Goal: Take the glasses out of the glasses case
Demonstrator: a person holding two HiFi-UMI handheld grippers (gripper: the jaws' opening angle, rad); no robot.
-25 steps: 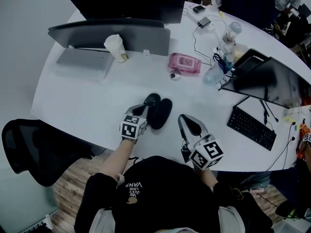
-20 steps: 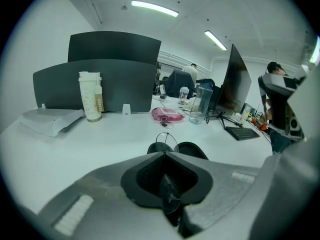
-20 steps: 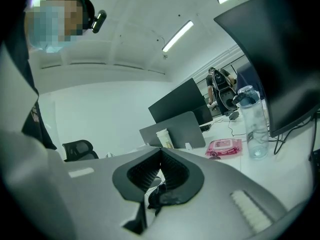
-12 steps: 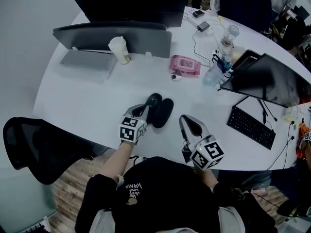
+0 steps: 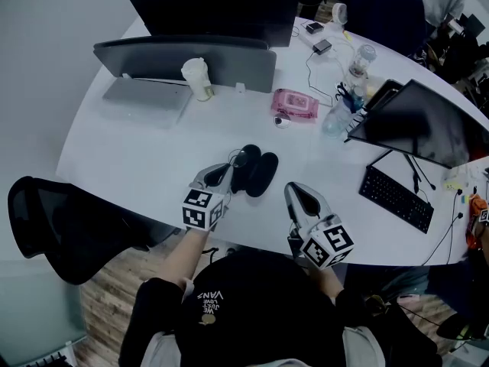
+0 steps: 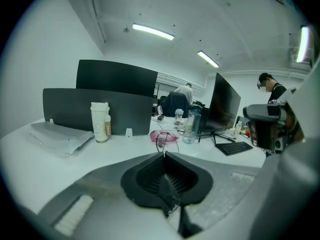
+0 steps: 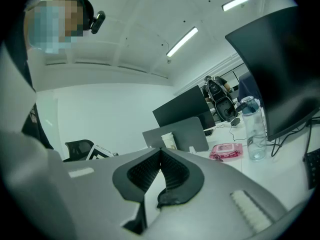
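Note:
The black glasses case (image 5: 263, 174) lies open on the white table (image 5: 137, 159), just beyond my left gripper (image 5: 227, 168). That gripper is shut on thin wire-framed glasses (image 5: 240, 159). In the left gripper view a round lens (image 6: 167, 141) sticks out past the closed tips (image 6: 165, 155), and a dark frame piece runs down between the pads. My right gripper (image 5: 295, 190) hovers to the right of the case, near the table's front edge. It is shut with nothing in it, its tips meeting (image 7: 160, 150).
A paper cup (image 5: 197, 77) and a grey laptop (image 5: 145, 90) stand at the back left before a dark monitor (image 5: 214, 2). A pink wipes pack (image 5: 294, 104), water bottle (image 5: 336, 115), second monitor (image 5: 428, 128) and keyboard (image 5: 396, 197) sit right. A black chair (image 5: 46, 220) is left.
My left gripper has drawn back slightly from the case, and the glasses lens now shows above the case's edge. The right gripper has stayed where it was.

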